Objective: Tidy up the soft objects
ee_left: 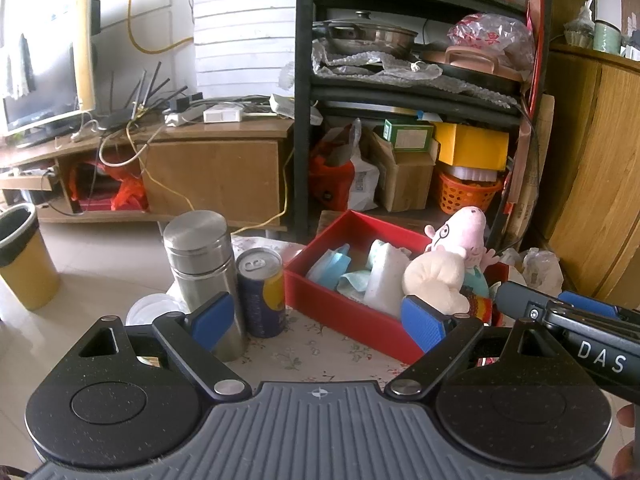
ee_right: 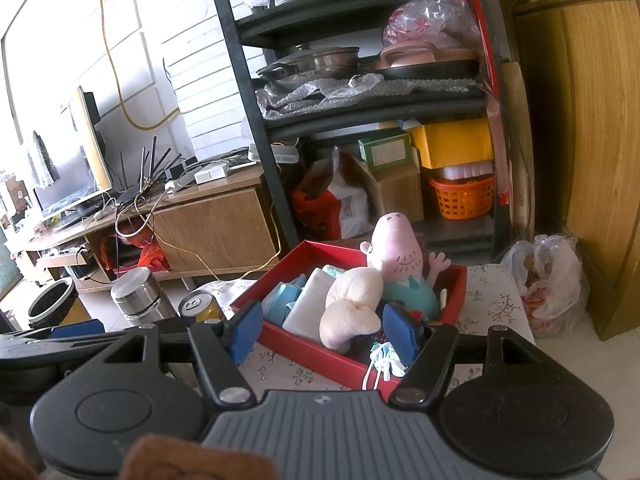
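I hold both grippers spread with nothing between the pads: my left gripper (ee_left: 318, 320) low in its frame, my right gripper (ee_right: 320, 332) likewise. The red box (ee_left: 340, 308) at centre right holds the pig plush (ee_left: 464, 240), a white sponge (ee_left: 384, 276) and blue face masks (ee_left: 332, 268).

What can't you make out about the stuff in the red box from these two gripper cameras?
- Left wrist view: the cream plush hides the pig toy's body.
- Right wrist view: a blue finger pad covers the colourful item beside the face mask.
- Both views: the red box's floor is buried.
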The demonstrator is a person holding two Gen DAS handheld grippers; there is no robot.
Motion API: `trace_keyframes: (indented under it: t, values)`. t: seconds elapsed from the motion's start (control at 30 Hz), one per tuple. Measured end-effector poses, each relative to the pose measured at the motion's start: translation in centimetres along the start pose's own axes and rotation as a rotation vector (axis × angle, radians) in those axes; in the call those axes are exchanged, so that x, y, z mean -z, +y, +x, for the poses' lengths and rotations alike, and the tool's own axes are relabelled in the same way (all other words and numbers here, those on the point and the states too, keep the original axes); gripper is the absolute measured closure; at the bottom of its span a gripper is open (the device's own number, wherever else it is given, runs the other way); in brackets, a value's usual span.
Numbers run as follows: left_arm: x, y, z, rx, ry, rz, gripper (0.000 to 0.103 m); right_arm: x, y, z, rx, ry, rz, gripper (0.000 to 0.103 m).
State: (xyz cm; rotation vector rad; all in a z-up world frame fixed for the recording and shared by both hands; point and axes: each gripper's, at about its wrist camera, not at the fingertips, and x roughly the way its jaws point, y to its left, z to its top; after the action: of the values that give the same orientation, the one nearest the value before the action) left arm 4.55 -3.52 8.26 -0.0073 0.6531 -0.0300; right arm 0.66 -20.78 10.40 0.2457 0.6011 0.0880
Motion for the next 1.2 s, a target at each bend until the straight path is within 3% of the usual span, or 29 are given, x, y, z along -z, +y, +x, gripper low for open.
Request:
trace_keyframes:
  t: [1.2]
  values:
    - [-0.43,0.31,-0.06,-0.018,-0.008,0.023,0.013,0.16,-0.05,0.03,-0.001,-0.008,0.006,0.065]
